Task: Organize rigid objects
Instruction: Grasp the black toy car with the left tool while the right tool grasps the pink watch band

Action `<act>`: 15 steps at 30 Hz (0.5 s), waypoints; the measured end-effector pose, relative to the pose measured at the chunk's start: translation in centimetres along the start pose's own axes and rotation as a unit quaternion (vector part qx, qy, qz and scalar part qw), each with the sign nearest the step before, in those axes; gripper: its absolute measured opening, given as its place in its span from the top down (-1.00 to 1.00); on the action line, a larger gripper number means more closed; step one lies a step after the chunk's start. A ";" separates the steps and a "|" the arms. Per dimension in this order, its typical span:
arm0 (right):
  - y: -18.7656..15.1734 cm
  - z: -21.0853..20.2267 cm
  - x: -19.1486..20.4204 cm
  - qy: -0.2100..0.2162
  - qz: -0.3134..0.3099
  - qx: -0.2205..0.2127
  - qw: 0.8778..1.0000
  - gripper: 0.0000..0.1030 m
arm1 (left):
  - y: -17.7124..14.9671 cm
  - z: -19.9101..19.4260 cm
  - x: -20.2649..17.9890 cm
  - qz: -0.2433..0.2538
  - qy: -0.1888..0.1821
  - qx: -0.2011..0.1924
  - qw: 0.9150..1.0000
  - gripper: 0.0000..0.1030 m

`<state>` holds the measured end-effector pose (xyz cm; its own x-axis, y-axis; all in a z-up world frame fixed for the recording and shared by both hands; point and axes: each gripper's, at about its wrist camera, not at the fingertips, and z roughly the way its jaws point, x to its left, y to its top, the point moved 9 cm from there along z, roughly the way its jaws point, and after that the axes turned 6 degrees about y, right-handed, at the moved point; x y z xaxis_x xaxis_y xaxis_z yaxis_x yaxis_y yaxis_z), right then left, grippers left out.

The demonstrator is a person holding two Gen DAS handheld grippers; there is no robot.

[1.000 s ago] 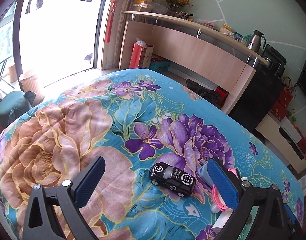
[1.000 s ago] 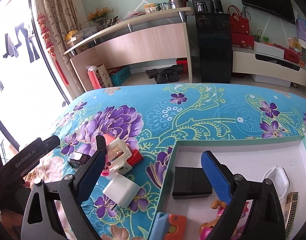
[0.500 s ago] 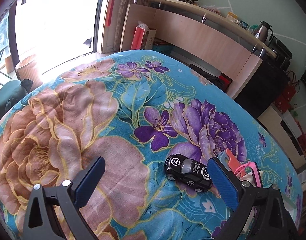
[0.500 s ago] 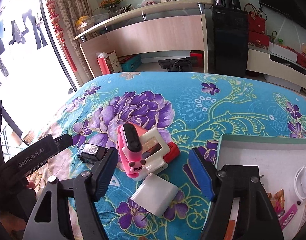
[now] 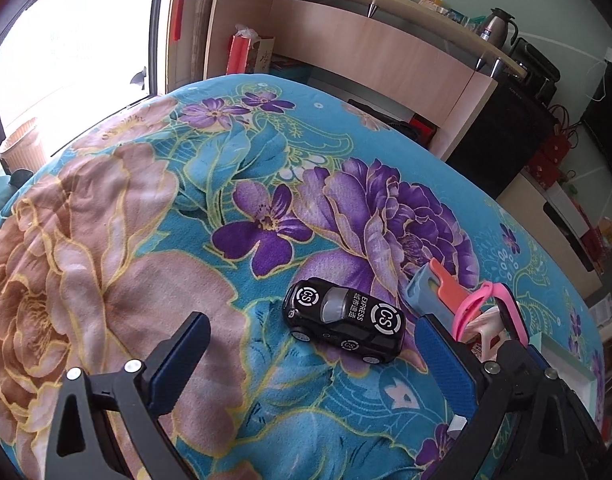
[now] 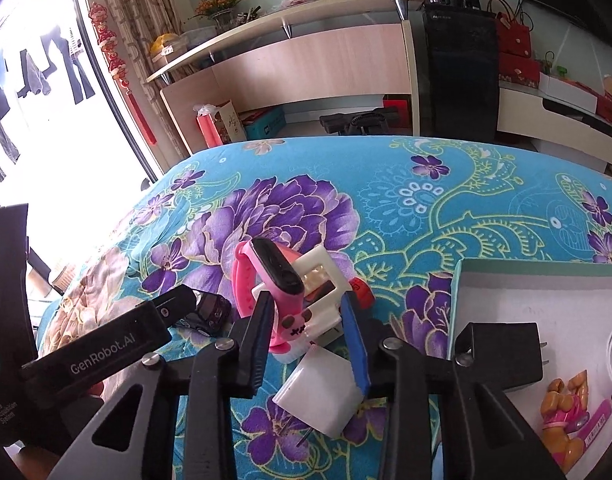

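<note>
We are working over a flowered blanket (image 5: 154, 216), a gripper in each hand. Our right gripper (image 6: 308, 334) is pointing down at a small heap: a pink watch (image 6: 276, 276) is leaning on a white frame (image 6: 320, 288), with a red piece (image 6: 362, 290) poking out at the frame's 3 o'clock and a white block (image 6: 320, 390) lying at its 6 o'clock. The right jaws have just been closing, and the watch's lower end and the frame's base are sitting between them; we cannot tell whether the pads are pressing yet. At 3 o'clock of that gripper a white tray (image 6: 506, 300) is holding a black adapter (image 6: 500, 356), a small orange-and-pink figure (image 6: 566, 404) and a white cable at its right edge.

Our left gripper (image 5: 310, 364) is hanging with its jaws wide apart and nothing in them. A black toy car (image 5: 344, 320) marked "CS EXPRESS" is lying on the blanket just ahead of the gap, nearer the right-hand finger (image 5: 446, 364), not touching either one. At the car's 2 o'clock a blue-and-orange piece (image 5: 430, 288) is lying beside the pink watch strap. In the right wrist view the car is showing at 9 o'clock of the heap, partly behind the left gripper's finger.

A wooden shelf unit (image 5: 346, 44) is standing beyond the blanket at 12 o'clock.
</note>
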<state>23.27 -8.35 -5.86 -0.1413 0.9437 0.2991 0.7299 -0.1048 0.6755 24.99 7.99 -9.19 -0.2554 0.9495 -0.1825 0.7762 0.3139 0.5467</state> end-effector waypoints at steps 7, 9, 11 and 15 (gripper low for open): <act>0.0 -0.2 0.3 -0.010 -0.015 -0.003 1.000 0.31 | -0.2 0.3 0.1 -0.005 -0.006 0.004 1.000 -1.00; 0.1 -0.2 0.3 -0.015 -0.019 -0.003 1.000 0.31 | -0.1 0.4 -0.1 -0.003 -0.007 0.004 1.000 -1.00; 0.1 -0.3 0.2 -0.024 -0.024 -0.005 0.999 0.36 | -0.2 0.5 -0.3 0.002 -0.006 0.005 1.000 -1.00; 0.2 -0.4 0.1 -0.045 -0.041 -0.006 0.998 0.44 | -0.3 0.9 -0.7 0.014 0.000 0.005 1.000 -1.00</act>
<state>23.10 -8.37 -5.43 -0.1402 0.9734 0.1813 0.7098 -0.0289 0.7038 25.43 7.27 -9.95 -0.2339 0.9577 -0.1676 0.7890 0.2877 0.5429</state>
